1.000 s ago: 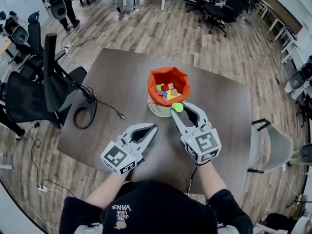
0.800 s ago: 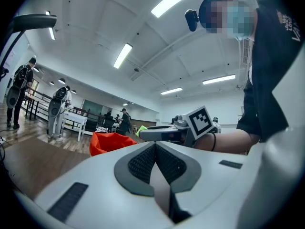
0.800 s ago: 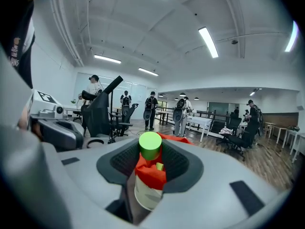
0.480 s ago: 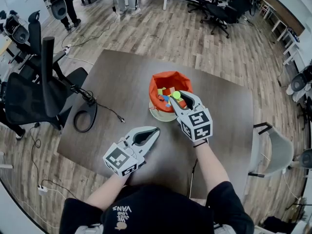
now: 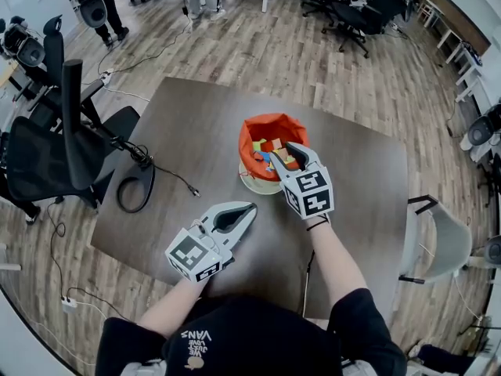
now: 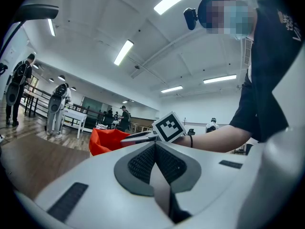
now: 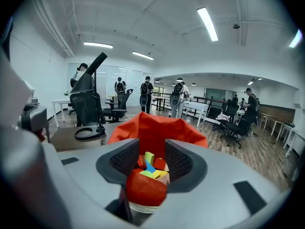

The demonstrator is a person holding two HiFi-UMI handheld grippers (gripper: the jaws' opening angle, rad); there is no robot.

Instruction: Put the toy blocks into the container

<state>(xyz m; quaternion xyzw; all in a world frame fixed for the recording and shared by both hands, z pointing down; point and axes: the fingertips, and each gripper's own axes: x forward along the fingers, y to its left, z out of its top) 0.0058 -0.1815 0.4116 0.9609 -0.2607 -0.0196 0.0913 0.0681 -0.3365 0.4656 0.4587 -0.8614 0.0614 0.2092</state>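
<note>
Your right gripper (image 5: pixel 288 157) is over the bag (image 5: pixel 258 128), jaws opening, nothing between them.
Orange fabric bag upright on table (image 5: pixel 196 124), mouth up, crumpled rim, pale round base; coloured blocks (image 5: pixel 270 147) inside. Your left gripper (image 5: pixel 250 207) is pinched closed, empty.

A large open office with a grey-brown wood-plank floor (image 5: pixel 258 45). A dark brown square table (image 5: pixel 196 116) stands in the middle of the floor. Black office chairs (image 5: pixel 47 163) crowd just beside its left edge, and a pale grey chair (image 5: pixel 442 237) sits at its right. More black swivel chairs (image 5: pixel 352 14) stand near white desks (image 7: pixel 195 108) at the far side. The walls are white. The ceiling (image 7: pixel 143 18) is white with long strip lights (image 7: pixel 208 24). Several people (image 7: pixel 147 93) stand well back among the desks.
</note>
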